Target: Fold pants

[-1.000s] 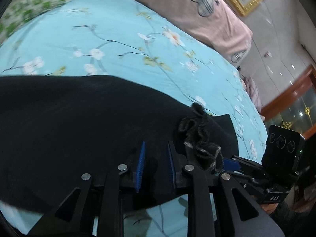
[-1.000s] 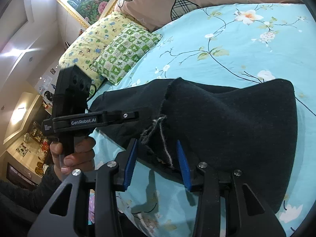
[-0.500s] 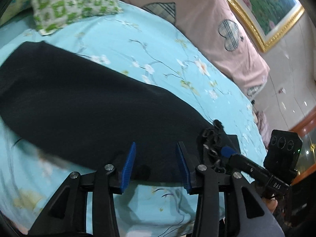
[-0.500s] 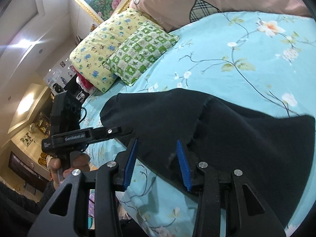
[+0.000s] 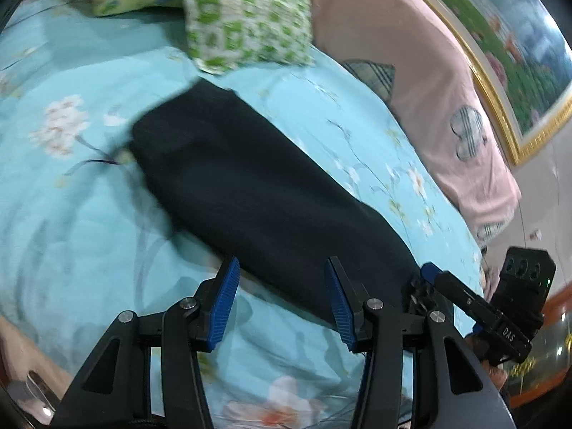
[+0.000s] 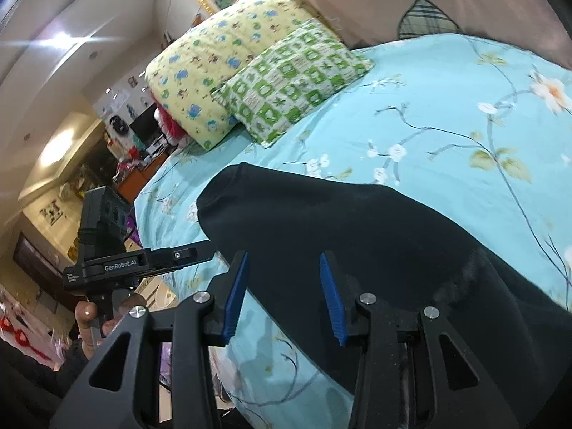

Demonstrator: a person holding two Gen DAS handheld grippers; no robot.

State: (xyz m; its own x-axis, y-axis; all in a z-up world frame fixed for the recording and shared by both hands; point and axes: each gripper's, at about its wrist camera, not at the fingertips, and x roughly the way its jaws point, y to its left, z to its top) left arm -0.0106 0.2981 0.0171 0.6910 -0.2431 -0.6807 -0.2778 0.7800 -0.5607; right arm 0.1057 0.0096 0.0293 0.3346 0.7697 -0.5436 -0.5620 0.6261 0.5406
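Your bed sheet [image 5: 89, 214], light blue with a flower print, carries the black pants [image 5: 257, 193] as one long folded band running from near the green checked pillow [image 5: 246, 18] down to both grippers. Your left gripper [image 5: 282, 300] has just been opening; its jaws stand apart over the pants' near edge, pads clear of the cloth, holding nothing. Your right gripper [image 6: 282, 293] sits part open above the pants, gripping nothing.
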